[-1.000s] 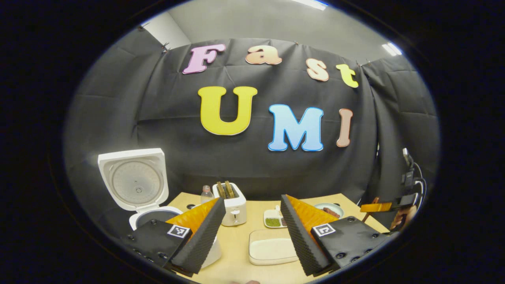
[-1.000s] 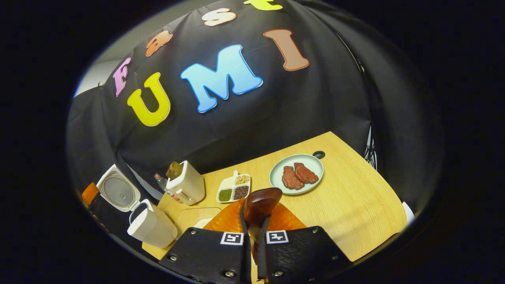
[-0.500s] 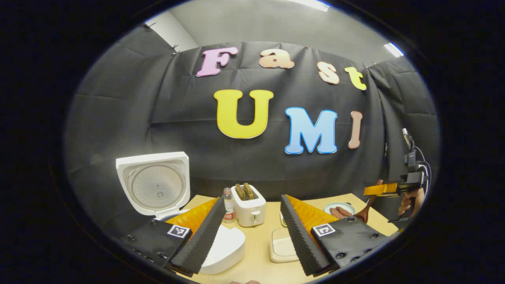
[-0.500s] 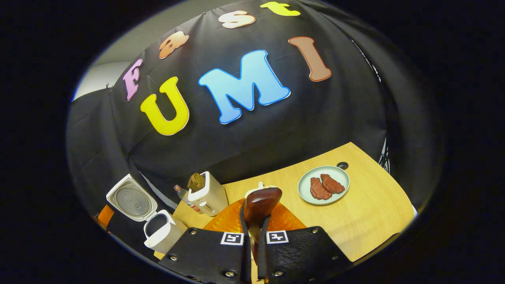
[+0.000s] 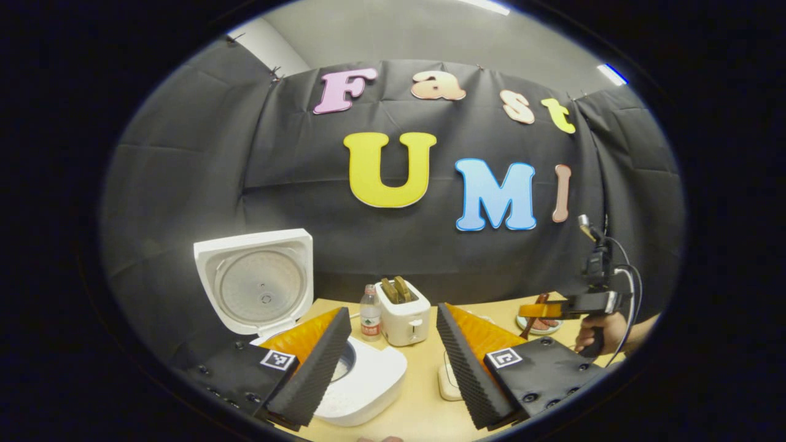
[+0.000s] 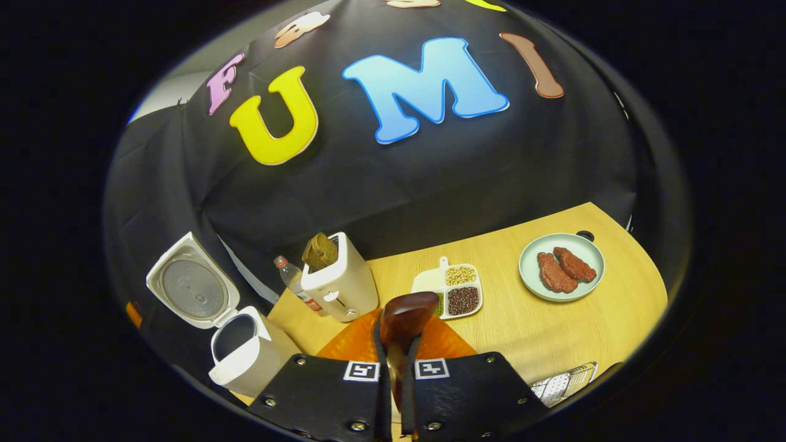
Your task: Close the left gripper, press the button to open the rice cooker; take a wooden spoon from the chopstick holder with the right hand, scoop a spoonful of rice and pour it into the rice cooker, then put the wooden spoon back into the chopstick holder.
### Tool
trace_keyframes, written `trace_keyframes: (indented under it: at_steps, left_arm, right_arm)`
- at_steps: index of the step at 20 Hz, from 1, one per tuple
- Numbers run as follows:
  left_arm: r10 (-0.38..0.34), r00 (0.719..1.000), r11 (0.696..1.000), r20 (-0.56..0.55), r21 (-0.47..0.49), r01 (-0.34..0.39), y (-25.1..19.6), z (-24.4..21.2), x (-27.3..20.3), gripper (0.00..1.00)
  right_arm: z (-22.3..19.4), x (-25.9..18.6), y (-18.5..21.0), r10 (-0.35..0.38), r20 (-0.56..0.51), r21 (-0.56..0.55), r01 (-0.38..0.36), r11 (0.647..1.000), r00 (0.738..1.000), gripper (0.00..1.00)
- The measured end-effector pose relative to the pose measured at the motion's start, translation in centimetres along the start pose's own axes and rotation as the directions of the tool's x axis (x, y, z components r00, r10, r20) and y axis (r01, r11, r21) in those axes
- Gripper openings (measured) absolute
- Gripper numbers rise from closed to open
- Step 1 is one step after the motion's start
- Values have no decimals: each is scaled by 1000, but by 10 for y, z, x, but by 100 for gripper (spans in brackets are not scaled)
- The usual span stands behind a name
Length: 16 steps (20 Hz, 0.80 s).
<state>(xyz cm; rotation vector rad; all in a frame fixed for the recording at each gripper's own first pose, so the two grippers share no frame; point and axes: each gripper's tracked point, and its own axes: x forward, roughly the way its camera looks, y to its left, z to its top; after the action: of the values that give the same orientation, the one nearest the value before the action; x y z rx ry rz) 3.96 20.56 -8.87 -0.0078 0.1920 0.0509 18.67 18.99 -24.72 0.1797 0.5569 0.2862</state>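
Observation:
The white rice cooker [image 5: 368, 380] stands open on the wooden table, its lid [image 5: 258, 282] upright. My left gripper [image 5: 393, 313] is open and holds nothing, hovering just right of the cooker's pot. My right gripper [image 6: 396, 334] is shut on the dark wooden spoon [image 6: 405, 316], whose bowl sticks out past the fingers; what lies in the bowl is hidden. In the right gripper view the rice cooker [image 6: 239, 356] sits at the lower left. The left gripper view has the right gripper [image 5: 568, 307] at the far right with a hand [image 5: 592, 337] on its grip.
A white toaster [image 6: 341, 279] with bread and a small bottle [image 6: 293, 279] stand behind the cooker. A divided dish of grains [image 6: 451, 291] and a plate of meat [image 6: 562, 267] lie to the right. A wire mesh holder [image 6: 562, 383] sits at the near right edge.
In the left gripper view the cooker has slid toward the middle and the right gripper has come closer. The right gripper view now has the grain dish beyond the spoon. Neither gripper's jaws have changed.

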Motion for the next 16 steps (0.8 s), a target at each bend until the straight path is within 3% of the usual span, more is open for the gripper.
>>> trace_keyframes:
  at_steps: [6,14,16]
  left_arm:
    - [11,1000,1000,-19,-21,-11,6,-6,0,100]
    - [25,999,1000,-31,2,-25,15,-9,1,98]
    - [26,999,1000,-44,-4,-27,15,-12,1,98]
  right_arm:
    - [-51,45,27,16,-94,-85,-24,996,995,7]
    - [-70,50,68,157,-141,141,-137,980,977,7]
    - [-69,50,61,161,-136,183,-135,974,978,7]
